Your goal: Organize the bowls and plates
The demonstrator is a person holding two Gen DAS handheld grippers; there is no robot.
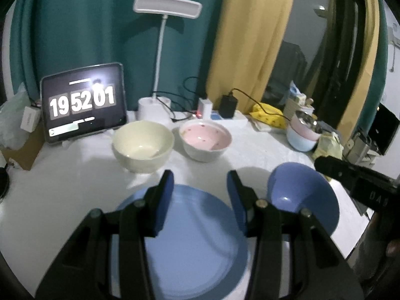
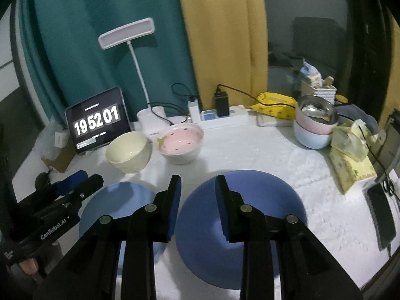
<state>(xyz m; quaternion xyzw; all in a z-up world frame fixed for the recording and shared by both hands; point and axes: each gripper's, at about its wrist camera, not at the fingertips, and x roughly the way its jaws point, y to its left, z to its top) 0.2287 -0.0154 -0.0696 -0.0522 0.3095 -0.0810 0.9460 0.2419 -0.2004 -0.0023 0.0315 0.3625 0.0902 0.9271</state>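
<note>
The worktop [image 2: 250, 150], under a white cloth, carries the task's dishes in two rows. Nearest lie a light blue plate [image 1: 197, 237] on the left and a deeper blue bowl [image 2: 240, 227] just to its right, close but seemingly not touching. Farther back stand a cream bowl [image 1: 143, 145] and a pink-lined bowl [image 1: 205, 139], side by side with a small gap. At the far right a stack of bowls [image 2: 315, 127] sits beside tissue packs.

The left claw [image 1: 200, 192] hovers over the plate with its jaws apart and nothing between them; the right claw [image 2: 198, 195] hangs above the blue bowl, jaws likewise apart and empty.

Biggest risk, I judge: the plate lies flat on the soft cloth, so a jaw may fail to get under the rim and just push it into the blue bowl. Next, a pinch on one wall of a bowl could let it swing or slip. The two claws work close together and could knock. Smallest: cables [image 2: 175, 117] and the tablet [image 2: 98, 122] crowd the far bowls.
</note>
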